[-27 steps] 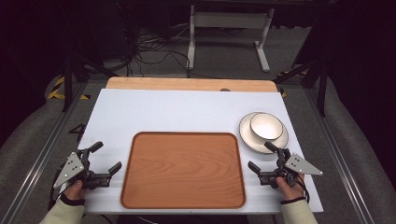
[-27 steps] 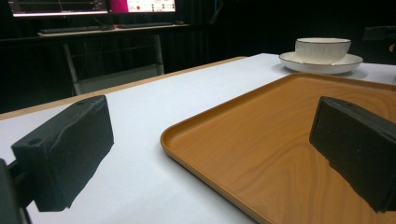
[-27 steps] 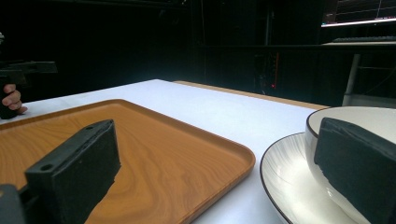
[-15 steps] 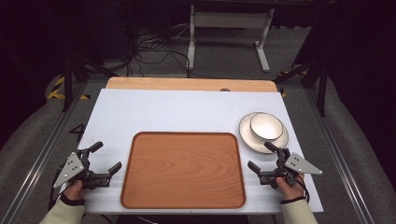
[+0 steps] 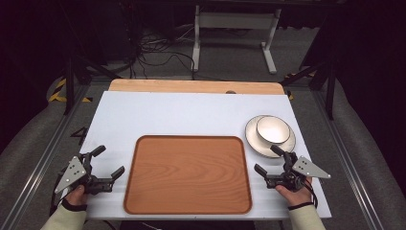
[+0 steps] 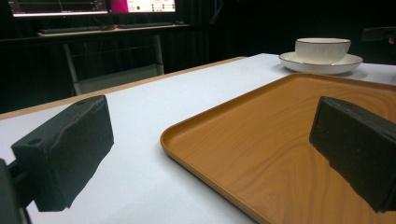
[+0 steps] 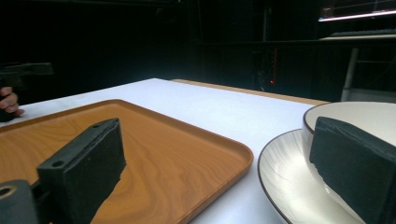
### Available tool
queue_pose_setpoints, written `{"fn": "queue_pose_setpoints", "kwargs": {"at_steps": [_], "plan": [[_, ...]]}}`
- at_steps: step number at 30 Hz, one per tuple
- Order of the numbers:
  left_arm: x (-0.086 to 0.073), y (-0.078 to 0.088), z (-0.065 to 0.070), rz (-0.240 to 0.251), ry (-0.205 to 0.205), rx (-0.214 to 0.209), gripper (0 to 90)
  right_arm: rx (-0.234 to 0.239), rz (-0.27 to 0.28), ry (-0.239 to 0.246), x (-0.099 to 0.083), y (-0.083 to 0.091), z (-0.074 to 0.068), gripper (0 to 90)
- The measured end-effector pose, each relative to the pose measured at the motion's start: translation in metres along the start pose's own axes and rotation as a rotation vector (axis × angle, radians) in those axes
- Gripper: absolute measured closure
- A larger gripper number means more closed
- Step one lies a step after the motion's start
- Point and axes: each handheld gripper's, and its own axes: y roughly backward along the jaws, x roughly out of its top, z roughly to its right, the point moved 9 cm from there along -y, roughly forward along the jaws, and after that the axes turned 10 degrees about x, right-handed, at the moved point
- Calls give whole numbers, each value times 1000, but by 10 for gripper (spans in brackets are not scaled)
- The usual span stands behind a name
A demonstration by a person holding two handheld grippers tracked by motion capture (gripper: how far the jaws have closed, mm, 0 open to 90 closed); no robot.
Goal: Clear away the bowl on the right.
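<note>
Both hands rest low at the table's near edge. The left gripper (image 5: 108, 160) and right gripper (image 5: 267, 158) each have jaws spread, pinching nothing. Between them lies the wooden tray (image 5: 188, 173). Just ahead of the right gripper a bowl (image 5: 273, 130) sits on a plate (image 5: 253, 139). The left gripper view shows monitors (image 6: 93, 5) in the dark room beyond the white table (image 5: 182, 115).

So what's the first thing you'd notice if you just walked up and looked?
The big wooden tray, bare, in the middle of the white table near the front edge. Next, the white bowl sitting on a white plate off its far right corner. An open left gripper and right gripper flank the tray.
</note>
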Motion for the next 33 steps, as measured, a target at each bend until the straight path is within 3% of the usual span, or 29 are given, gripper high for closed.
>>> {"fn": "queue_pose_setpoints", "kwargs": {"at_steps": [7, 17, 21, 30, 33], "plan": [[0, 0, 0, -1, 1, 0, 2, 3, 22, -24, 1, 2, 3, 36], [0, 0, 0, -3, 1, -1, 2, 4, 25, -5, 2, 2, 1, 158], [0, 0, 0, -4, 3, -1, 2, 3, 20, -36, 2, 3, 1, 225], [0, 0, 0, -3, 1, -1, 3, 21, 45, -8, 24, 2, -5, 238], [0, 0, 0, -4, 1, -1, 3, 3, 19, -1, 28, -2, -7, 243]]}}
